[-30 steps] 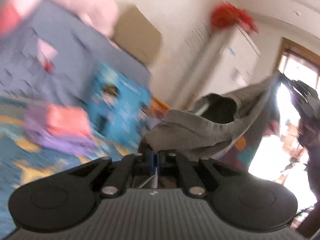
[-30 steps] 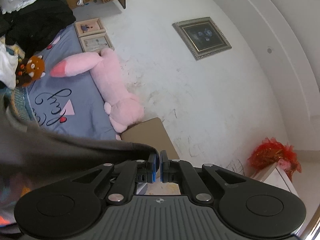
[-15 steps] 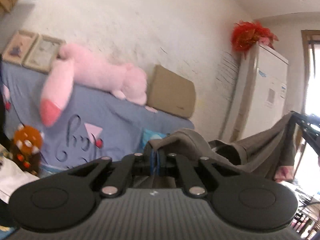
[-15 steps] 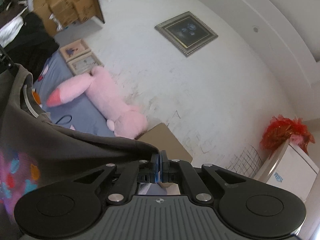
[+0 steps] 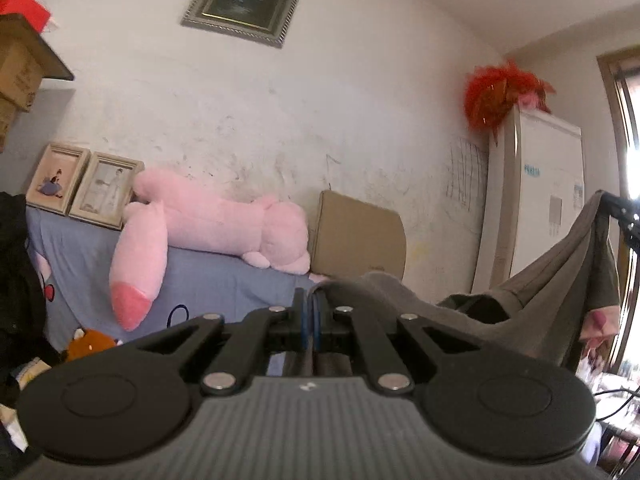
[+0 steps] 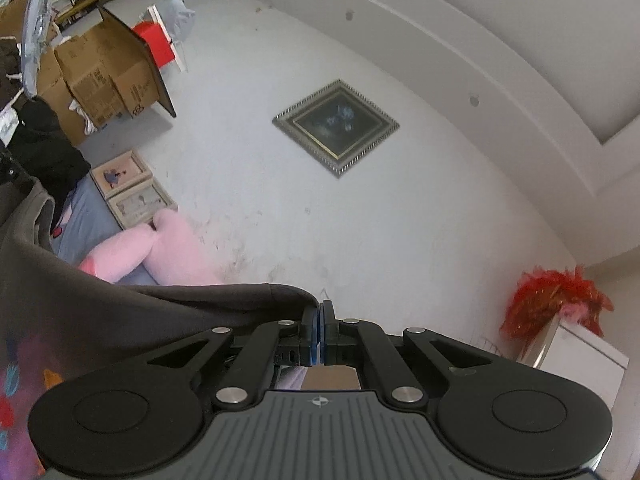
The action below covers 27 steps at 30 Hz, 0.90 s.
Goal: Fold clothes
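Note:
A grey shirt (image 5: 532,300) hangs in the air, stretched between my two grippers. My left gripper (image 5: 311,308) is shut on one edge of it, and the cloth runs off to the right, up to the right gripper (image 5: 624,216) at the frame's edge. In the right wrist view my right gripper (image 6: 320,320) is shut on the other edge of the grey shirt (image 6: 120,320), which drapes away to the lower left and shows a colourful print (image 6: 16,392). Both grippers are raised well above the bed.
A pink plush toy (image 5: 208,228) lies on a blue-covered bed (image 5: 224,284) against the white wall, beside a cardboard box (image 5: 356,236). Two framed pictures (image 5: 80,188) lean there. A white appliance (image 5: 532,196) topped with red decoration (image 5: 500,92) stands right. Boxes (image 6: 100,76) sit high left.
Both grippers rose with the shirt held between them; each view swung from the bed up toward the wall and its framed painting. The shirt now hangs more taut.

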Each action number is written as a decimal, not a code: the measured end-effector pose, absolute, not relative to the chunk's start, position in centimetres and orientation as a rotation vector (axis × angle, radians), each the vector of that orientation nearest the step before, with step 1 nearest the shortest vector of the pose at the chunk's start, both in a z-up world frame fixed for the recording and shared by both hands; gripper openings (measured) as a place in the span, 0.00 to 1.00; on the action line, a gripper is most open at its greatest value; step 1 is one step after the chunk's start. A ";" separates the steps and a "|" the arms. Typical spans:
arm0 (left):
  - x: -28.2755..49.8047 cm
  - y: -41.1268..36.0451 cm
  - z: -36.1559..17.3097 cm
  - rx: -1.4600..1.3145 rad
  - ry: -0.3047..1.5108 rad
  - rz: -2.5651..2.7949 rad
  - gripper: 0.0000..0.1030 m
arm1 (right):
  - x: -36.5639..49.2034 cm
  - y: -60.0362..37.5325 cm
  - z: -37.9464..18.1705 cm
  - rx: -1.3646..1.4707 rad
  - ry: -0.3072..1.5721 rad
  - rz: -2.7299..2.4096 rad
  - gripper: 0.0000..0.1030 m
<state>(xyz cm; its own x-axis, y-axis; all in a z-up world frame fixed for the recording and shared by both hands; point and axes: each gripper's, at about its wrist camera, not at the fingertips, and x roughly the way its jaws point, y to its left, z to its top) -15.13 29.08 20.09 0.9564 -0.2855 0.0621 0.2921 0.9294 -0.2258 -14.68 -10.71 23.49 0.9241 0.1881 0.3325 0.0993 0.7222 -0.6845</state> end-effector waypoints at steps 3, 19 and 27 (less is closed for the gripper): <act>-17.1 30.0 19.9 -0.275 -0.074 -0.309 0.00 | -15.8 -10.3 24.4 -0.760 -0.408 0.087 0.01; -20.2 26.0 1.9 -0.220 0.219 -0.558 0.97 | -14.4 -6.3 21.9 -0.925 -0.335 0.123 0.01; -24.0 16.3 -3.6 0.128 0.208 -0.787 1.00 | -13.6 -6.3 21.4 -0.938 -0.302 0.101 0.01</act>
<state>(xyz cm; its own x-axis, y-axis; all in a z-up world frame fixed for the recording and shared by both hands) -24.00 16.33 -3.57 0.6872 -0.6882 -0.2326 0.7133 0.6999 0.0369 -13.60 -6.31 21.37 0.9532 0.2158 0.2118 0.0454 0.5904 -0.8059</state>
